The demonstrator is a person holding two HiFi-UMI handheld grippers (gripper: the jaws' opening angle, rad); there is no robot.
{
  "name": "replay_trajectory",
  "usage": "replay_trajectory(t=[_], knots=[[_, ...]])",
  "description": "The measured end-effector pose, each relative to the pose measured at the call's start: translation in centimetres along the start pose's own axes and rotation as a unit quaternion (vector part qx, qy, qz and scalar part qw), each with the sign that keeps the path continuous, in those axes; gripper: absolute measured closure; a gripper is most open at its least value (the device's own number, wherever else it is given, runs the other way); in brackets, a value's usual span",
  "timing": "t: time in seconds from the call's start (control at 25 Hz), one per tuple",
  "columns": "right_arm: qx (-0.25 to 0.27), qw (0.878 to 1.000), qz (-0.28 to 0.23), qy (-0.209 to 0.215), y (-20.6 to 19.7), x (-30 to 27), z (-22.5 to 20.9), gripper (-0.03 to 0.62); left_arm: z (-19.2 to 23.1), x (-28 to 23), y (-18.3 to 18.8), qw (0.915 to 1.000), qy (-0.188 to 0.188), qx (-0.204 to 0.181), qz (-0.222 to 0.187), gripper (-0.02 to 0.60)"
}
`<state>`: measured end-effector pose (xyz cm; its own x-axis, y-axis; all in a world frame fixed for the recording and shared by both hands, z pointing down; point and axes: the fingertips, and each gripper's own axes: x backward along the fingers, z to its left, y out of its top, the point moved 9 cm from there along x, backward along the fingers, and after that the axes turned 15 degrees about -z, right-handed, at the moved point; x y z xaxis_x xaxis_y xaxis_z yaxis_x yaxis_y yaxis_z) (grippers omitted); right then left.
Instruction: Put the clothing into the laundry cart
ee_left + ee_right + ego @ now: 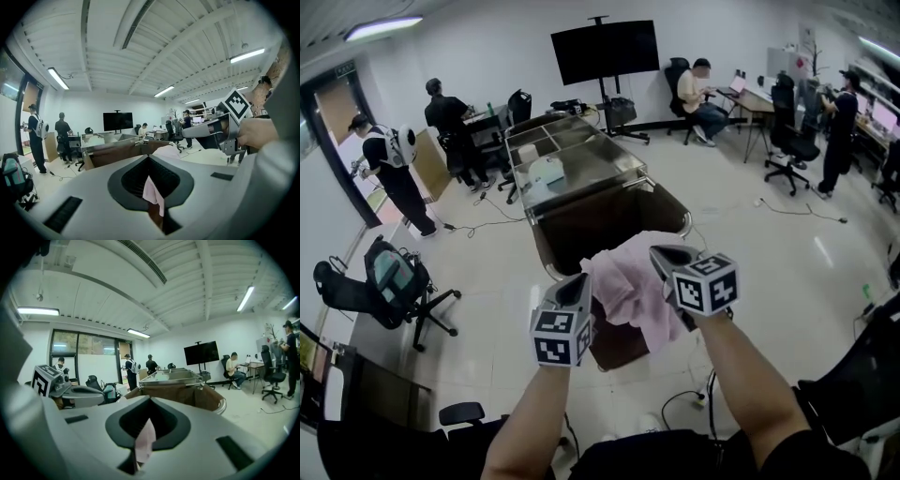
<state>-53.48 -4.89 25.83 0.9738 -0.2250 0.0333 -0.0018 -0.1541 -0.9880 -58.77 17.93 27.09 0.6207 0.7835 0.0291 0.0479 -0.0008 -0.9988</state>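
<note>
Clothing, one pink piece, is held up in the air between the two grippers. Over on the left, the left gripper is clamped tight on one edge, with a pink fold pinched between its jaws. The fabric is stretched left to right from there, and the slack is draped down in the middle. On the right, the right gripper is pressed together on the other edge, again with a sliver of pink caught between the jaws. The laundry cart is found just past the jaws on the far side, with its long axis running near to far, and the cloth looks to be hung about over its near end. Neither hand is noticeably nearer, so probably a small push toward the far side is needed, then both pinches let go together.
</note>
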Motion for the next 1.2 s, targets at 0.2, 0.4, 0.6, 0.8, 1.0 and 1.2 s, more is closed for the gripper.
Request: replay_trajectory(t=[0.2,0.4,0.6,0.8,1.0,1.2], knots=[[-0.008,1.0,0.003,-0.022,-2.1,1.6,1.9,0.591,0.5,1.6,-1.3,0.9996,-0.022,0.009,0.014,0.581],[-0.006,0.999,0.003,-0.05,-3.3,3.7,4.0,0.592,0.8,3.2,-2.6,0.9986,-0.045,0.02,0.021,0.581],[-0.003,0.997,0.016,-0.076,-5.6,6.7,5.9,0.592,0.9,4.8,-4.4,0.9973,-0.062,0.031,0.025,0.581],[-0.027,0.995,0.032,-0.096,-8.1,9.5,6.9,0.592,0.3,6.5,-5.9,0.9961,-0.071,0.041,0.032,0.581],[-0.038,0.994,0.039,-0.094,-9.3,11.2,6.5,0.592,-1.1,7.9,-6.4,0.9962,-0.07,0.031,0.04,0.581],[-0.027,0.995,0.063,-0.066,-10.0,12.6,6.2,0.592,-3.0,8.5,-7.4,0.9967,-0.053,0.038,0.049,0.581]])
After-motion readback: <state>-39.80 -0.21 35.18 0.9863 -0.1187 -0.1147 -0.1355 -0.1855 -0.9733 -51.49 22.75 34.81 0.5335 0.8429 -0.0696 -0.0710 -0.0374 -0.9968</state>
